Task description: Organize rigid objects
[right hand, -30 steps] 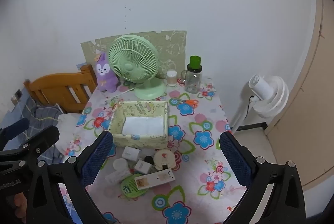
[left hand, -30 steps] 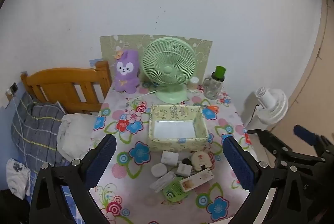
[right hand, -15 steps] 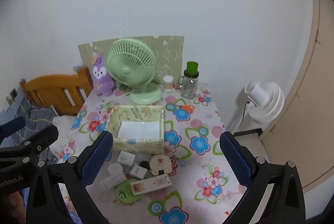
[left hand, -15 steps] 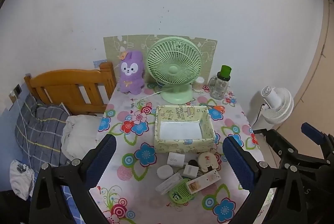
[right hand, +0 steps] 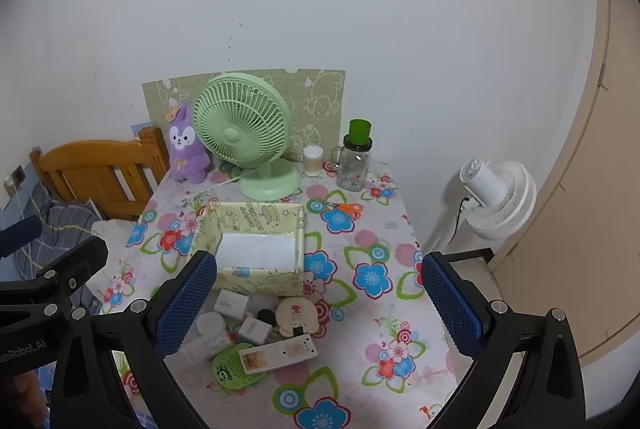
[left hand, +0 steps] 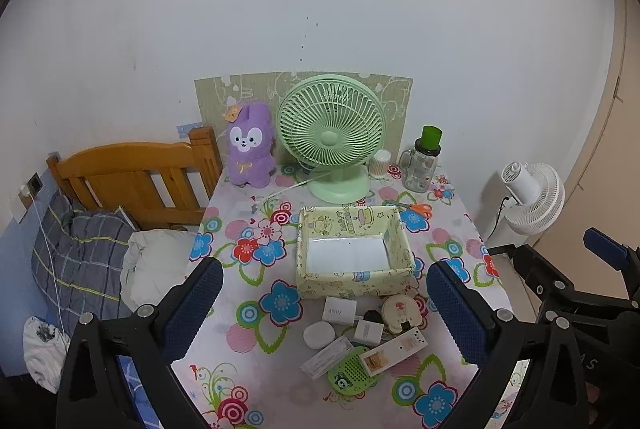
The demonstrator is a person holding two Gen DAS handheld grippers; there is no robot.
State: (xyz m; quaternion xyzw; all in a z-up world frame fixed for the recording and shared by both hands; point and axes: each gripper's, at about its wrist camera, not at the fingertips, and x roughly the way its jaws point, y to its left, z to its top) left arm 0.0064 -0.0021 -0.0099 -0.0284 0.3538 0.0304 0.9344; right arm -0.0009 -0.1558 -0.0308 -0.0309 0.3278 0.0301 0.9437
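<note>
Both grippers hover high above the table (left hand: 240,229), left gripper (left hand: 324,309) and right gripper (right hand: 320,305) with fingers spread wide, nothing held. Small hard plastic items, including a white square charger (left hand: 339,309), round white puck (left hand: 319,335) and green perforated case (left hand: 352,373), cluster just in front of the empty pale-yellow patterned box (left hand: 352,283), probably staged for loading.

A green desk fan (left hand: 331,133) stands at the far edge of the flower-print tablecloth (left hand: 248,309), a purple plush rabbit (left hand: 250,145) just to its left. To its right — a small white cup (left hand: 379,163), then a green-lidded glass jar (left hand: 423,161). Orange-handled scissors (left hand: 416,208) lie nearer. Left of the table sits a wooden bed frame (left hand: 132,169); right, on the floor, a white fan (left hand: 534,197).
</note>
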